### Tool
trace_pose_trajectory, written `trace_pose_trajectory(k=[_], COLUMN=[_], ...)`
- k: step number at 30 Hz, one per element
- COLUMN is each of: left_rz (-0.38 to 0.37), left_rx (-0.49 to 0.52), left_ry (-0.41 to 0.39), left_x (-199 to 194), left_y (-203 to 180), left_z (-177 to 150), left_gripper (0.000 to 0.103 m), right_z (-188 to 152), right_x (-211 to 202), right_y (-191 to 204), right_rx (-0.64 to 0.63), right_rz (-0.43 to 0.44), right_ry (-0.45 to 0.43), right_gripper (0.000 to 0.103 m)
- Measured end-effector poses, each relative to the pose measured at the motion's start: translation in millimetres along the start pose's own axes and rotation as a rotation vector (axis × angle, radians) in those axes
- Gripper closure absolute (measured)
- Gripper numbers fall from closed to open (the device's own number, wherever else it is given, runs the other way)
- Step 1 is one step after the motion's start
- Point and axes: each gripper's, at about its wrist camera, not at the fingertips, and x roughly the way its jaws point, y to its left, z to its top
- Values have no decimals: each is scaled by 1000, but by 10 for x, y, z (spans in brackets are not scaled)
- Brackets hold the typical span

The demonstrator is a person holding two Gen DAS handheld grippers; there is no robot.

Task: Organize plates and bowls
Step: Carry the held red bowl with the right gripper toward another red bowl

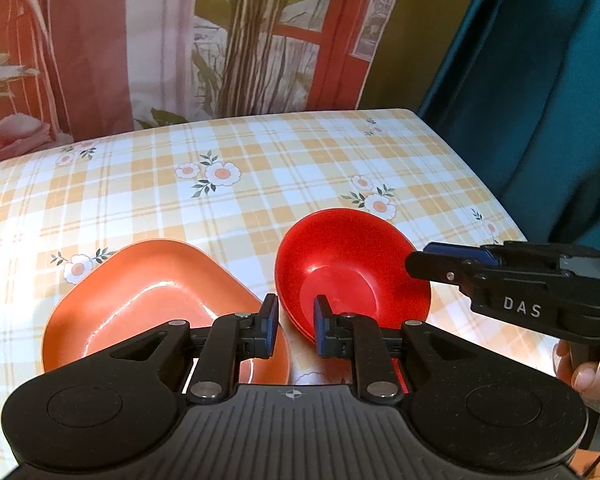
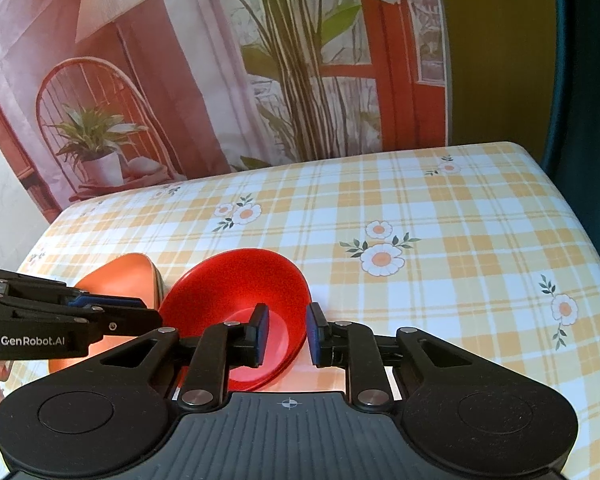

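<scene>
1. Table (image 1: 260, 168) with yellow plaid floral cloth carries both dishes near its front edge.
2. Orange squarish plate (image 1: 140, 300) sits left; red bowl (image 1: 352, 272) just beside it on the right, tilted.
3. Left gripper (image 1: 296, 320) angles steeply down; jaws slightly parted over the gap between plate and bowl, nothing clamped.
4. Right gripper (image 2: 286, 326) angles down; jaws a little apart straddling the bowl's right rim, pads not pressing.
5. Person's fingers (image 1: 580, 376) wrap the right gripper's handle.
</scene>
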Motion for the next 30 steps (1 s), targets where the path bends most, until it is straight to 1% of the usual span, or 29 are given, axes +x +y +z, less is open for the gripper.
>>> trace_pose_trajectory(k=[14, 20, 25, 30], left_rz=[-3, 12, 6, 2], left_rx=[-26, -30, -43, -50], left_ry=[-20, -65, -103, -107], left_x=[110, -35, -272, -423], left_y=[39, 4, -76, -165], left_z=[40, 28, -109, -362], left_gripper=[83, 83, 83, 83], right_z=[-111, -147, -221, -352], right_x=[35, -60, -227, -393], right_y=[-114, -130, -67, 0], right_rx=[81, 102, 89, 75], right_rz=[7, 10, 9, 2], right_ry=[-12, -30, -52, -59], right_gripper=[82, 80, 80, 80])
